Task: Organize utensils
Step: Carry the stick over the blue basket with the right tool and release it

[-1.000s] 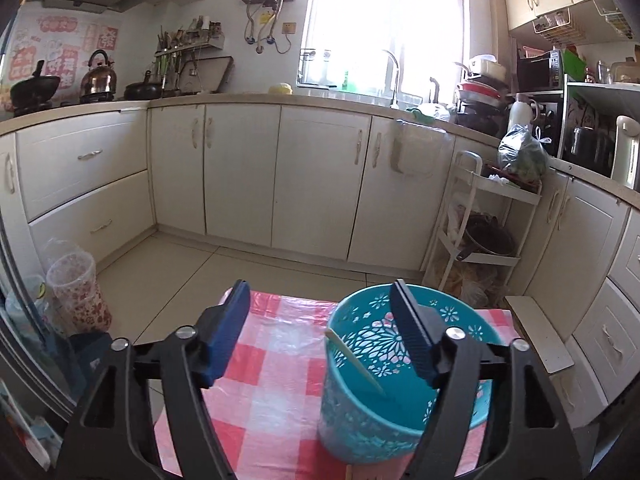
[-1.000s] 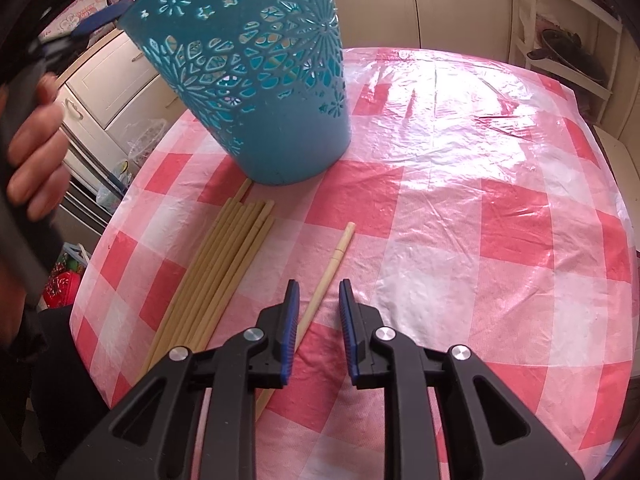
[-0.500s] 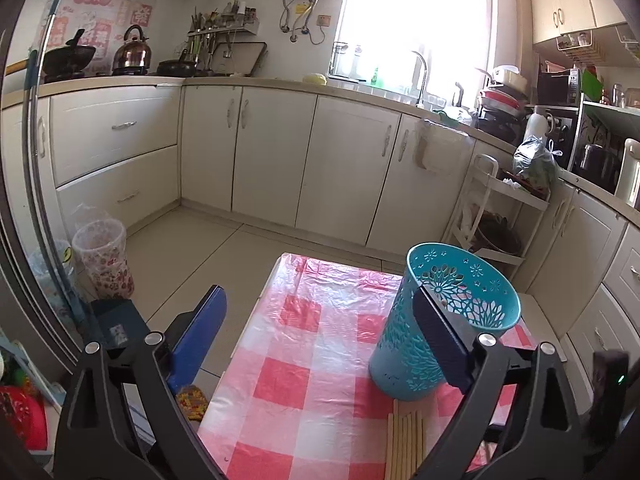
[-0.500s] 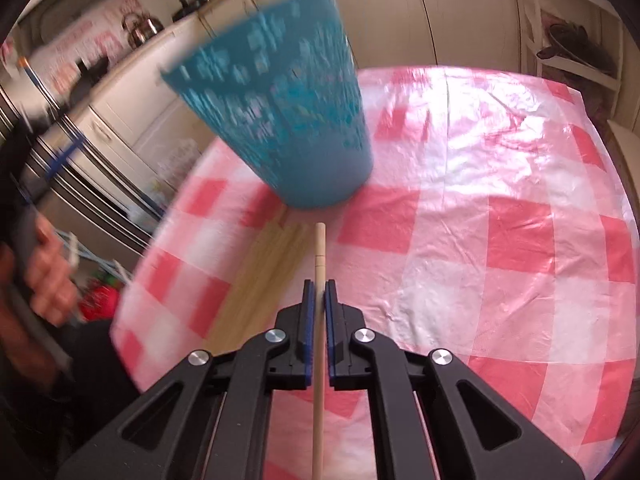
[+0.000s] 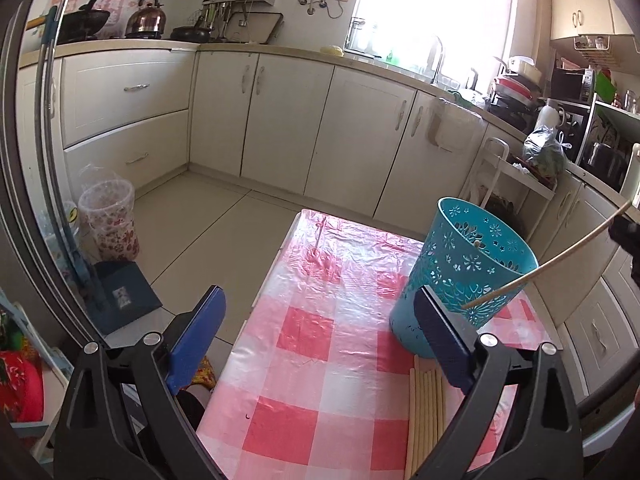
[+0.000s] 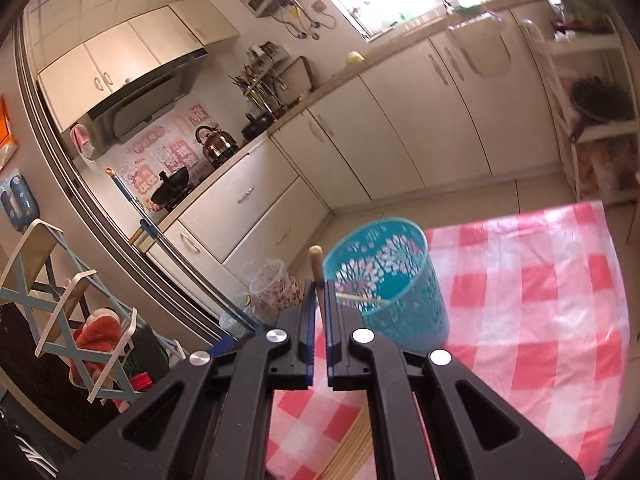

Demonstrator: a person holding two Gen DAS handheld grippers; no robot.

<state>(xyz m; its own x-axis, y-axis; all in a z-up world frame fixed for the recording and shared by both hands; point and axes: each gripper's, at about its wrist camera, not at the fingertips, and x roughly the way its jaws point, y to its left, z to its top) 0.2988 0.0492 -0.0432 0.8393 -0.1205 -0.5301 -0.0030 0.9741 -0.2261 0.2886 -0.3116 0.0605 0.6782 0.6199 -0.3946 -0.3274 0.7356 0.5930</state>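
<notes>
A teal perforated basket (image 5: pixel 466 276) stands on the red-and-white checked tablecloth (image 5: pixel 320 340); one chopstick (image 6: pixel 360 299) lies inside it. My right gripper (image 6: pixel 319 292) is shut on a wooden chopstick (image 6: pixel 316 266), held in the air left of and above the basket (image 6: pixel 396 280). In the left wrist view that chopstick (image 5: pixel 552 264) slants in front of the basket. Several chopsticks (image 5: pixel 426 412) lie on the cloth near the basket's base. My left gripper (image 5: pixel 320 344) is open and empty over the table's near-left part.
A floral waste bin (image 5: pixel 108 220) and a dark book (image 5: pixel 124 296) sit on the floor left of the table. White cabinets (image 5: pixel 320 128) line the far wall. A shelf rack (image 5: pixel 516 184) stands at the right. A folding stand (image 6: pixel 68 312) shows at the left in the right wrist view.
My right gripper closed on a chopstick from the cloth and lifted it up beside the basket. My left gripper drew back from the basket and to the left, still open.
</notes>
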